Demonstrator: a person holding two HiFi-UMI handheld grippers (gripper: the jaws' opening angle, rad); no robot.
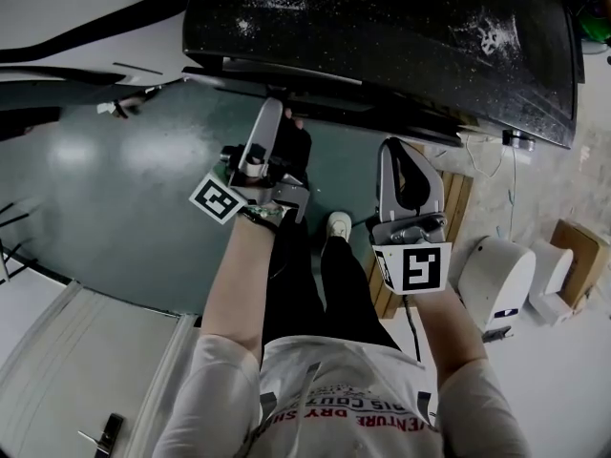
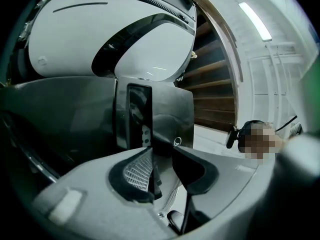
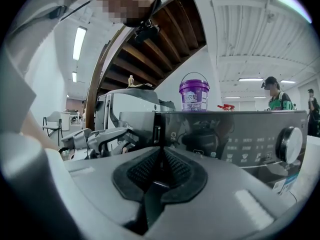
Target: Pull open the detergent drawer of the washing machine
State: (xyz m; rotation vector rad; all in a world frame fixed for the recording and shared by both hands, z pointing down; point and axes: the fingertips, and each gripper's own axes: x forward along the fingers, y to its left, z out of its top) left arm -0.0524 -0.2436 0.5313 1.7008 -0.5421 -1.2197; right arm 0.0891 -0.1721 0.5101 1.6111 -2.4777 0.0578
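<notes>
Your left gripper (image 2: 162, 160) has its jaws drawn narrow onto the front lip of the detergent drawer (image 2: 167, 116), with the pads against it on both sides, by the look. The drawer sits at the left end of the washing machine's (image 1: 382, 36) front and should slide out toward you, so pull straight back. Your right gripper (image 3: 161, 160) hangs back to the right, jaws together on nothing.

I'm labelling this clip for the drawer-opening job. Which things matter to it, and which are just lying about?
For the job: washing machine, detergent drawer, left gripper at the drawer front.
Lying about: purple bucket, white appliance on the floor, cardboard box, idle right gripper.
</notes>
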